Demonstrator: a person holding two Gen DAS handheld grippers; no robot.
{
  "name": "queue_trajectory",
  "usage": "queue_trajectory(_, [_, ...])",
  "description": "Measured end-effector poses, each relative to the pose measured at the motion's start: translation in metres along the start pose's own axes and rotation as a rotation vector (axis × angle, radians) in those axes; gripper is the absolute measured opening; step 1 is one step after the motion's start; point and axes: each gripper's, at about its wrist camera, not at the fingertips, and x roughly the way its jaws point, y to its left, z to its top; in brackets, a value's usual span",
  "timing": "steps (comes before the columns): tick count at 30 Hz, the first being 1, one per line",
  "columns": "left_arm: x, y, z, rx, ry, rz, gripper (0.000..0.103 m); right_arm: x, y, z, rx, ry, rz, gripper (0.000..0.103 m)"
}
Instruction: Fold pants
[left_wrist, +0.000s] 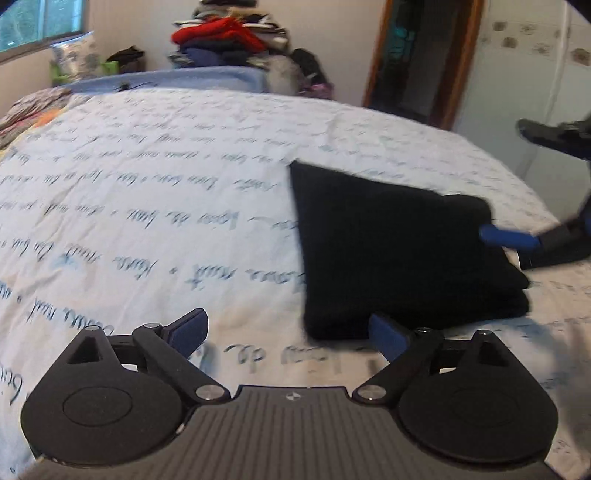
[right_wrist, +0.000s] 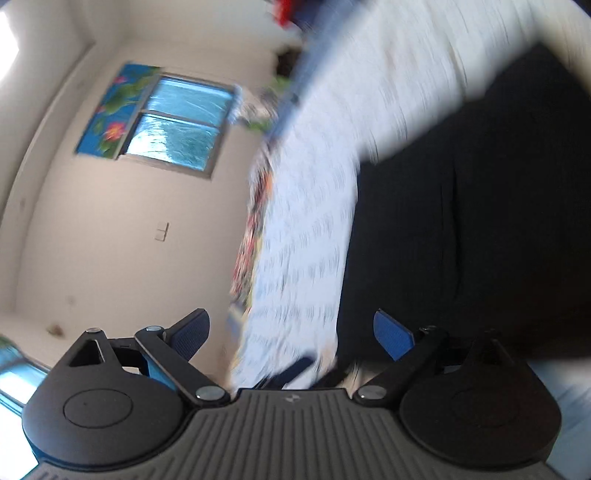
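Observation:
The black pants (left_wrist: 399, 251) lie folded into a compact stack on the right half of the bed, over a white sheet (left_wrist: 147, 206) printed with script. My left gripper (left_wrist: 288, 332) hovers open just in front of the stack, its right fingertip (left_wrist: 388, 334) at the stack's near edge. My right gripper (left_wrist: 517, 184) comes in from the right, open, with its blue lower finger (left_wrist: 508, 238) at the stack's right edge. In the right wrist view, which is rolled sideways and blurred, the pants (right_wrist: 480, 221) fill the right side and the right gripper (right_wrist: 291, 334) holds nothing.
A tall pile of clothes (left_wrist: 225, 37) stands behind the bed's far edge, beside a blue blanket (left_wrist: 166, 79). A wooden door frame (left_wrist: 380, 55) and tiled wall (left_wrist: 535, 74) are at the right. A window (right_wrist: 177, 125) is in the far wall.

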Motion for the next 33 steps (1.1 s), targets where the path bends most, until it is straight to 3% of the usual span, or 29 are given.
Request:
queue_trajectory(2, [-0.001, -0.011, 0.008, 0.028, -0.013, -0.042, 0.096, -0.027, 0.003, 0.024, -0.086, -0.073, -0.139, 0.097])
queue_trajectory(4, [0.005, -0.024, 0.016, 0.043, -0.049, -0.073, 0.098, -0.046, -0.011, 0.047, -0.082, -0.134, -0.251, 0.098])
queue_trajectory(8, [0.04, -0.05, 0.033, 0.083, -0.043, -0.061, 0.098, -0.057, -0.042, 0.076, -0.016, -0.177, -0.323, 0.098])
queue_trajectory(10, [0.059, -0.055, 0.036, 0.078, -0.024, -0.063, 0.098, -0.049, -0.047, 0.081, -0.051, -0.163, -0.37, 0.097])
queue_trajectory(14, [0.081, -0.063, 0.03, 0.135, -0.027, 0.002, 0.103, -0.014, -0.042, 0.071, -0.231, -0.1, -0.613, 0.097])
queue_trajectory(17, [0.087, -0.052, 0.027, 0.087, -0.007, -0.016, 0.103, 0.009, -0.044, 0.058, -0.38, -0.038, -0.751, 0.097])
queue_trajectory(20, [0.092, -0.04, 0.026, 0.025, 0.018, -0.037, 0.103, 0.013, -0.045, 0.055, -0.42, -0.042, -0.764, 0.101])
queue_trajectory(26, [0.086, -0.041, 0.02, 0.047, -0.017, -0.016, 0.103, 0.009, -0.044, 0.054, -0.461, -0.03, -0.742, 0.102])
queue_trajectory(29, [0.08, -0.043, 0.026, 0.043, 0.007, -0.004, 0.103, 0.006, -0.043, 0.055, -0.46, -0.028, -0.729, 0.102])
queue_trajectory(31, [0.069, -0.044, 0.033, 0.043, 0.004, -0.002, 0.099, -0.005, -0.039, 0.058, -0.42, -0.061, -0.741, 0.102])
queue_trajectory(33, [0.054, -0.049, 0.038, 0.065, -0.048, -0.028, 0.1, -0.023, -0.025, 0.058, -0.406, -0.16, -0.747, 0.102])
